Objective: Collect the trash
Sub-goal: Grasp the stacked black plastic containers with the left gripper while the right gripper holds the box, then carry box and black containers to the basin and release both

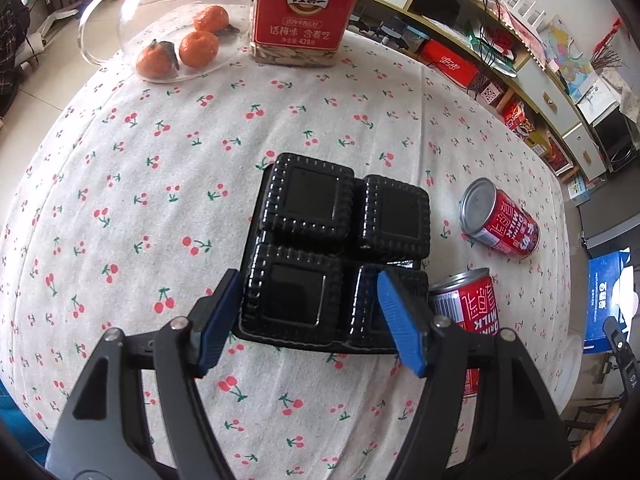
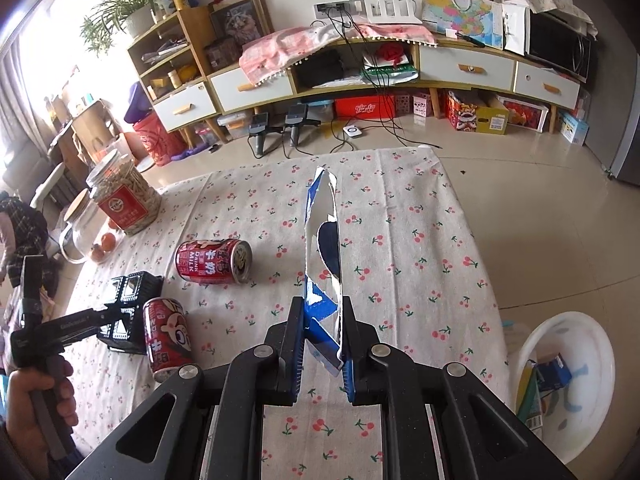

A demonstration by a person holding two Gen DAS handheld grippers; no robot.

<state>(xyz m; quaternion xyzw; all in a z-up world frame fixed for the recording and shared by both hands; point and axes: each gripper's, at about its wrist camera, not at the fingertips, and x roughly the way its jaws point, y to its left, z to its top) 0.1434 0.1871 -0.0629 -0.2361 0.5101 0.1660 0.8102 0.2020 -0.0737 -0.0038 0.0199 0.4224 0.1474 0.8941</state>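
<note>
Right wrist view showed the right tongs (image 2: pixel 322 354) at the bottom centre of the frame, pinching a torn blue-and-white wrapper (image 2: pixel 324 248) that stood up on edge between the two blue pads and rose toward the middle of the picture. Below it lay the bench (image 2: pixel 420 240) under its cherry-print cloth. A red milk can (image 2: pixel 214 261) lay on its side left of centre; a second red can (image 2: pixel 166 338) lay lower left, just beside a black plastic tray (image 2: pixel 130 300). At the far left edge the left tongs (image 2: pixel 120 314) reached in toward that tray, gripped by a hand (image 2: pixel 38 408). A white basin (image 2: pixel 568 384) sat on the floor at the lower right, with some packaging already inside.

Left wrist view had the left tongs (image 1: pixel 310 322) spread wide at the bottom centre, their blue pads on either side of the near end of the black tray (image 1: pixel 336 248) (four square cells, seen from above); whether the pads touched it could not be told. One can (image 1: pixel 500 218) lay to the right, apart from the tray; the other (image 1: pixel 466 312) lay right beside the tray's lower right corner. A seed jar (image 1: pixel 306 12) and a glass jug holding tangerines (image 1: pixel 180 40) stood at the top.
</note>
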